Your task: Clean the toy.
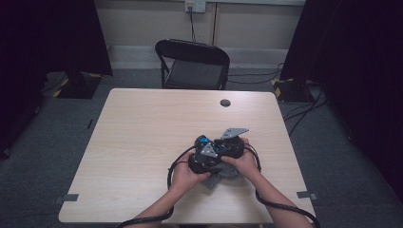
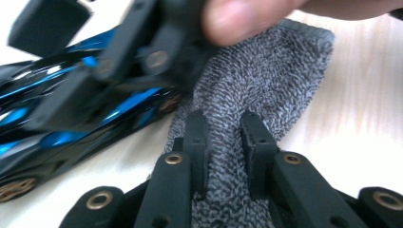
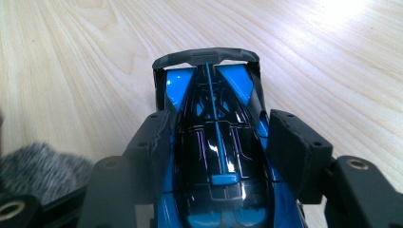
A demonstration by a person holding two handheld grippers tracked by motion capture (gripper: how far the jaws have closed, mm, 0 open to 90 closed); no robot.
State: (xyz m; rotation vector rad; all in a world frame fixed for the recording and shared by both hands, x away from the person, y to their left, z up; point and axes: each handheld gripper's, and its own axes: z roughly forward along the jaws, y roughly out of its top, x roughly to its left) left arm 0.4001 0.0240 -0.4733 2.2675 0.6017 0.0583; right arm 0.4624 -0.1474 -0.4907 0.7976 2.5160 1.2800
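Table (image 1: 142,142): pale wood, seen from above; both forearms come in from its near edge.
Left gripper (image 2: 223,128): its two black jaws are pinched together on a fold of the grey cloth (image 2: 266,80), which bunches up between them.
Cloth: a knitted grey piece lying flat on the table, just beside the toy car (image 3: 216,156) and partly under the two grippers; in the high view it peeks out below the hands (image 1: 219,176).
Right gripper (image 3: 218,142): jaws set on either side of the toy car's body, clamping its flanks and holding it level just above the wood.
Toy car: glossy black and blue, with a dark rear wing pointing away from the right gripper; in the left gripper view it sits to the left (image 2: 71,128), next to the cloth.
Chair (image 1: 192,64): black, folding, beyond the far edge of the table.
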